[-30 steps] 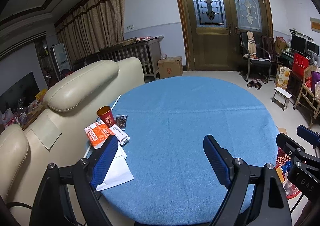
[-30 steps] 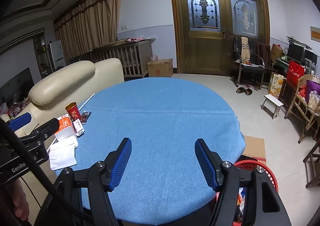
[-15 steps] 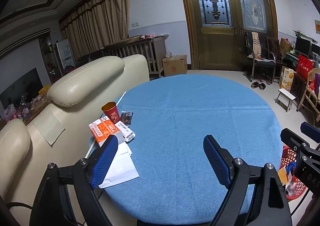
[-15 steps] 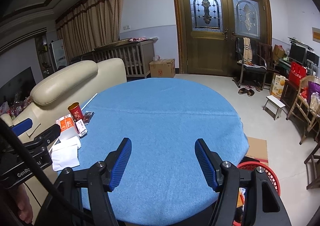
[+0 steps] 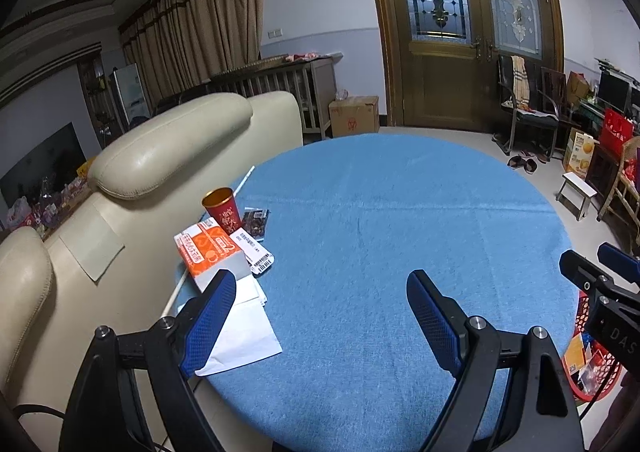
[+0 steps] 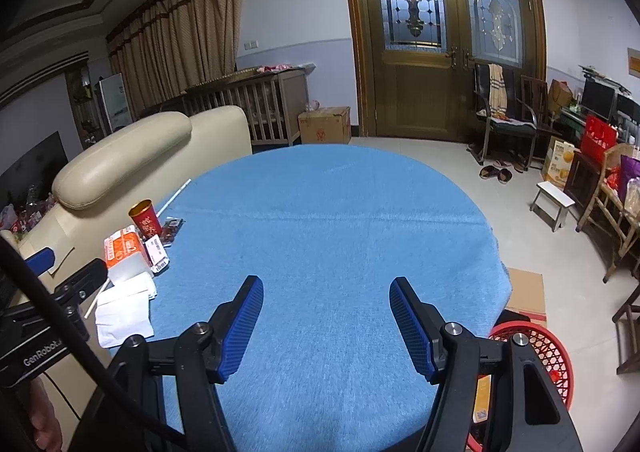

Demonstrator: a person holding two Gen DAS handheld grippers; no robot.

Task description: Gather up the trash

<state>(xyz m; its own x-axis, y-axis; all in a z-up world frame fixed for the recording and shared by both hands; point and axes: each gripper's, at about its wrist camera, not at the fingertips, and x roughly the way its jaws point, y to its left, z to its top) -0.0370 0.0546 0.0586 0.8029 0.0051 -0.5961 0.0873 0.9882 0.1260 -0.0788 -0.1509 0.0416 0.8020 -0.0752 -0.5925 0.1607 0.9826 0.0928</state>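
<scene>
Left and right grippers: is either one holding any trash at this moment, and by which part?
Nothing is held. The left gripper and right gripper both stand open over the blue tablecloth.

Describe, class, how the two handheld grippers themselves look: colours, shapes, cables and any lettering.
Both are alike: the left gripper and right gripper have black angular frames with silver bolts and two blue cross-hatched finger pads. A black cable runs past the left one, whose body bears white lettering, "GenRobot"; the right one's lettering is partly cut off.
</scene>
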